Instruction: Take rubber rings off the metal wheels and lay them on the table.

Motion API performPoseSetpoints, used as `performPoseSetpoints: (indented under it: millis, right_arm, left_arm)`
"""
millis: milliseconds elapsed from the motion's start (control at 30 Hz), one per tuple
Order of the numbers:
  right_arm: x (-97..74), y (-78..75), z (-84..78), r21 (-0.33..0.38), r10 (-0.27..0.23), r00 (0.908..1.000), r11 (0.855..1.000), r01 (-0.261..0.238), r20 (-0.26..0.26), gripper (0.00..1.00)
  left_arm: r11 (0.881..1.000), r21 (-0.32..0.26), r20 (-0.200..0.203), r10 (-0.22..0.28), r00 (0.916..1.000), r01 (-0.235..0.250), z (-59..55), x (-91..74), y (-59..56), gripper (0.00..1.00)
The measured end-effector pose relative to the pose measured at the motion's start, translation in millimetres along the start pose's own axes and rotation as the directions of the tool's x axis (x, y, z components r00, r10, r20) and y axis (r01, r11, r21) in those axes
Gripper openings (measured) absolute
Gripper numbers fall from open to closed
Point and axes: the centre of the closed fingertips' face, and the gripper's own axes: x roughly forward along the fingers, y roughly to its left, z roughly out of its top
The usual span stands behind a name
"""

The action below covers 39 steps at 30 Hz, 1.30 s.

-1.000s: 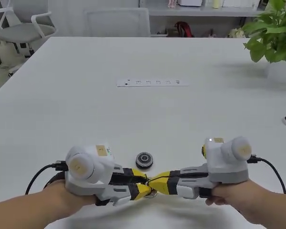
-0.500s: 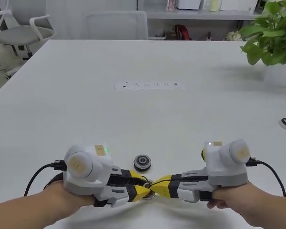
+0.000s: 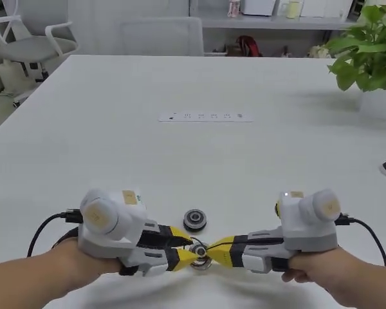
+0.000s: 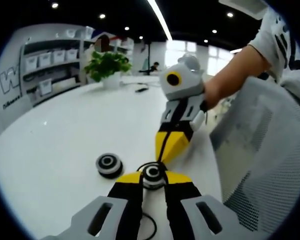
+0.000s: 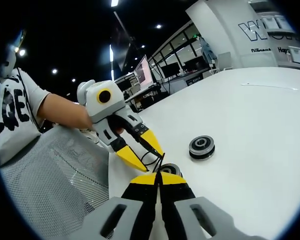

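Metal wheel (image 3: 200, 250) is clamped between left gripper (image 3: 192, 248) jaws near the table (image 3: 193, 161) edge at 6 o'clock; rubber ring (image 5: 149, 161) is pinched by closed right gripper (image 3: 210, 251). Second wheel (image 3: 194, 218) lies at 12 o'clock, open tabletop beyond.

One wheel (image 3: 194, 219) lies flat, a second wheel (image 4: 153, 175) clamped nearby.

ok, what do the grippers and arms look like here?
The left gripper and right gripper match: rounded white-grey housings, black jaws with yellow tips, a tan label on top, a black cable off each rear. The person wears a white short sleeve with dark print.
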Motion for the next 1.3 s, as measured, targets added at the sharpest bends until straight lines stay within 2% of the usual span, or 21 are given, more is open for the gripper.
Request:
performPoseSetpoints:
  millis: [100, 367, 733, 967, 1300]
  right_arm:
    - [-0.5, -0.7, 0.9, 0.002, -0.001, 1.0, 1.0, 0.001, 0.004, 0.0]
    - [-0.6, -0.3, 4.4, 0.005, 0.004, 0.9999, 1.0, -0.004, 0.012, 0.0]
    - [1.8, 2.3, 11.4, 0.004, 0.017, 0.9996, 1.0, -0.017, 0.021, 0.0]
    - [5.3, 5.2, 18.3, -0.002, 0.032, 0.9991, 0.999, -0.032, 0.028, 0.0]
    - [16.7, 12.6, 26.5, -0.017, 0.06, 0.998, 0.998, -0.059, 0.022, 0.0]
  left_arm:
    - [1.0, 0.006, 0.005, -0.002, 1.0, 0.002, 2.6, -5.6, -1.0, 0.19]
    - [1.0, 0.004, 0.031, 0.019, 0.9993, -0.019, 11.7, -25.5, 5.7, 0.24]
    - [0.999, -0.003, 0.054, 0.043, 0.9976, -0.043, 14.3, -46.4, 9.3, 0.32]
    - [0.999, 0.002, 0.051, 0.04, 0.9979, -0.04, 9.4, -58.0, 9.6, 0.42]
    - [0.997, -0.018, 0.043, 0.074, 0.9963, -0.074, -3.3, -73.5, 13.9, 0.51]
